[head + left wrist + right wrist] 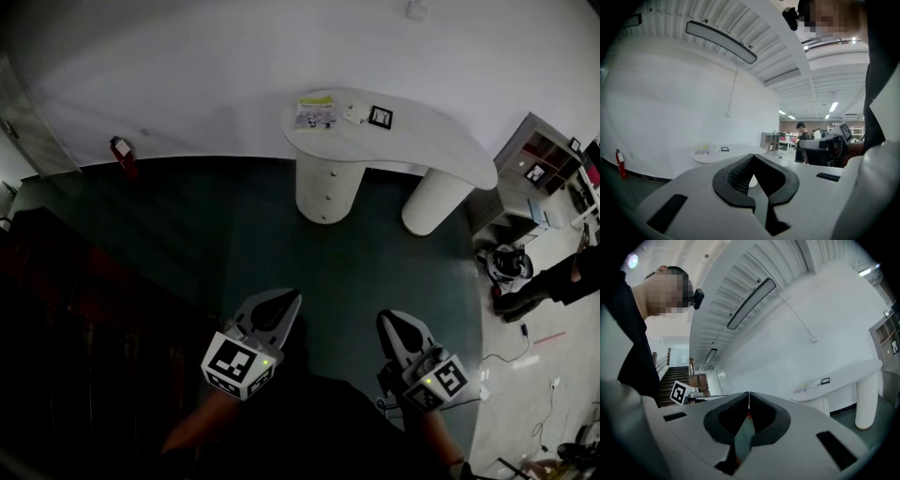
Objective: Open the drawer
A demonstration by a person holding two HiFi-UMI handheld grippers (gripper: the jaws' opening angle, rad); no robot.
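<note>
Though well apart, drawer point(327, 187): probably stiff, light-sliding; pinch its small knob point(329, 175).
Left claw point(289, 298): closed, empty.
Right claw point(387, 321): closed, empty.

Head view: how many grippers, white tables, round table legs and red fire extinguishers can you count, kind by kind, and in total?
2 grippers: left gripper, right gripper
1 white table
2 round table legs
1 red fire extinguisher
Total: 6

Open office: curved desk point(422, 141), shelf unit point(539, 164).
</note>
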